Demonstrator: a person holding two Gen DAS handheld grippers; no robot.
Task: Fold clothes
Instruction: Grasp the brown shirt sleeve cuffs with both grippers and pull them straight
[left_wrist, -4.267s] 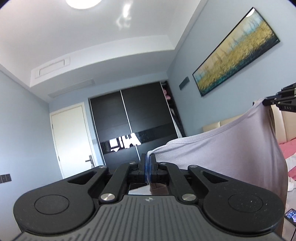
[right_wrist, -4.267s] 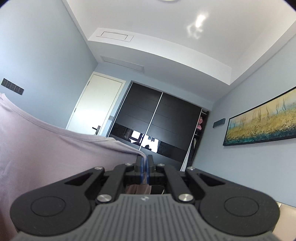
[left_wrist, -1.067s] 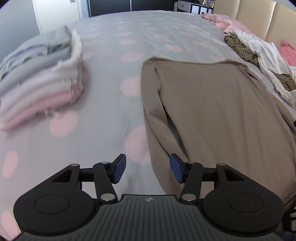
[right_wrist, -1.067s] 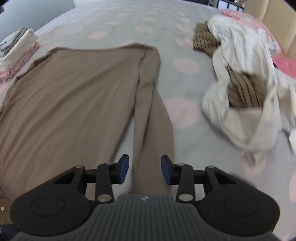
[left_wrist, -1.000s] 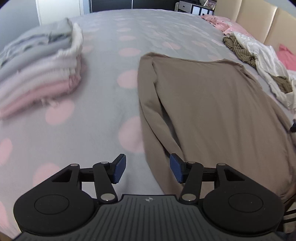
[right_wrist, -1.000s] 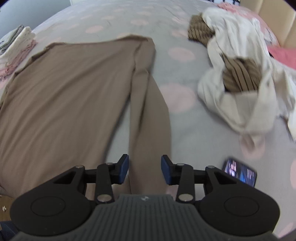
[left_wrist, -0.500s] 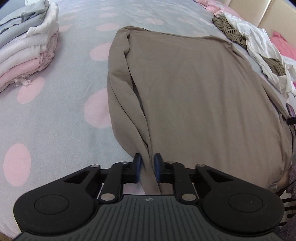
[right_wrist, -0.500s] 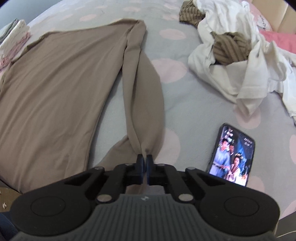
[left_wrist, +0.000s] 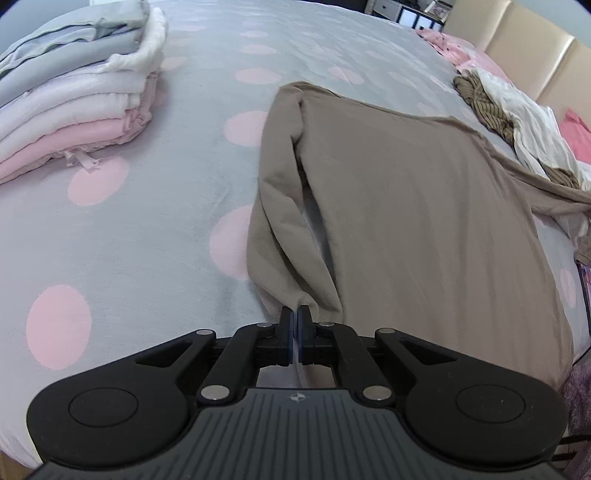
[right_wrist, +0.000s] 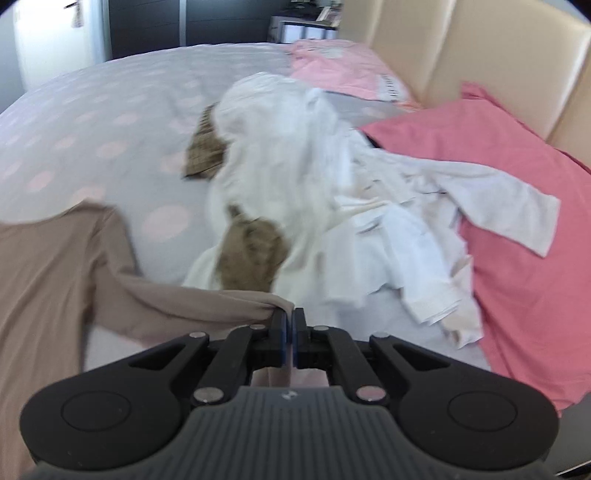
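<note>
With both jaws clamped on the brown top's (left_wrist: 424, 206) sleeve cuffs, we risk thin fabric slipping free if the right gripper (right_wrist: 289, 325) pulls too hard.

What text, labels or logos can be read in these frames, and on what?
No readable words or numbers in either view.
Pink pillowcase by the headboard: dark print along its edge, too blurred to read.
Left gripper housing: small round emblem, no letters.
Right gripper housing: small pale mark, blurred, no letters.
Folded pile: a white tag at its base, no print visible.

Shirt (left_wrist: 424, 206) right of folded stack (left_wrist: 74, 107)
</note>
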